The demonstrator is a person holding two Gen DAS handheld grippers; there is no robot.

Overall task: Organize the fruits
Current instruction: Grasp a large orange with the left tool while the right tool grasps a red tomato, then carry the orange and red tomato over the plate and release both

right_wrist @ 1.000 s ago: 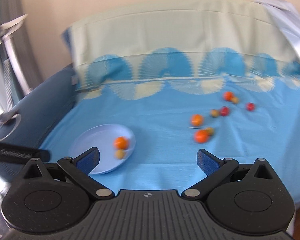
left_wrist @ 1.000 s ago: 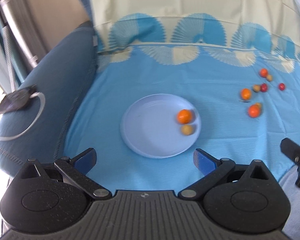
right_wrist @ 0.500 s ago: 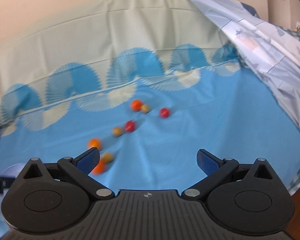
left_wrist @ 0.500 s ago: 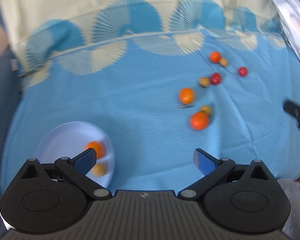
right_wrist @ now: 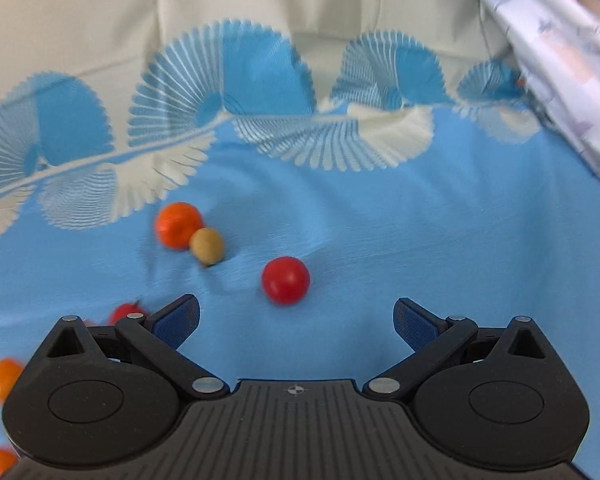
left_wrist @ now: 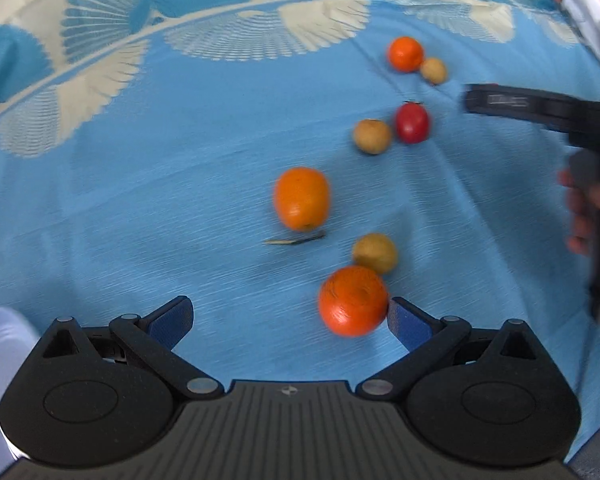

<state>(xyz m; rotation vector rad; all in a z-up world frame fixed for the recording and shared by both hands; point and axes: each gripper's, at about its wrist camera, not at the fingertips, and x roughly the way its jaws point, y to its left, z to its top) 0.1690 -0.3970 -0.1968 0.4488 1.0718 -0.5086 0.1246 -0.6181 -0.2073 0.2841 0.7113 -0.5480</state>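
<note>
We see the fruits loose on the blue bedsheet [left_wrist: 140,208]. A round orange [left_wrist: 353,301] lies just inside our left gripper [left_wrist: 290,314], near its right finger, fingers spread wide and empty; a yellowish fruit [left_wrist: 375,253] touches it behind. A red cherry tomato [right_wrist: 285,280] sits just ahead of our right gripper [right_wrist: 296,316], equally wide open, holding nothing.

A blue cloth [left_wrist: 140,208] with a cream fan pattern is spread across the surface. A small dark flat scrap [left_wrist: 294,239] is seen lying on it. A pale printed fabric [right_wrist: 560,60] is draped at the far right.
</note>
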